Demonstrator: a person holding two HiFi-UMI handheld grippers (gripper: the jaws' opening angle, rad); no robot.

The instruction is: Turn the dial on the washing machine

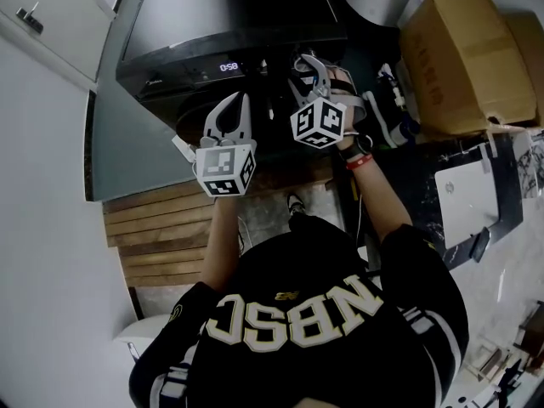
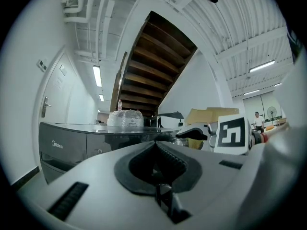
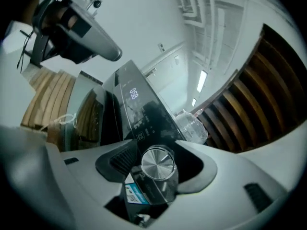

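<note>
The dark washing machine [image 1: 221,24] stands in front of me, its lit display [image 1: 228,66] on the front panel. In the right gripper view the round silver dial [image 3: 157,164] sits between the jaws of my right gripper [image 3: 158,151]. The jaws stand open, with a gap on each side of the dial. In the head view the right gripper [image 1: 310,70] is up against the panel and hides the dial. My left gripper [image 1: 234,107] hangs a little lower and to the left, away from the panel. It is shut with nothing in it [image 2: 154,143].
A large cardboard box [image 1: 463,58] and a white laptop [image 1: 466,201] lie to the right. A wooden slatted platform [image 1: 161,236] is on the floor at the left. A plastic-wrapped bundle [image 2: 123,118] rests on the machine's top.
</note>
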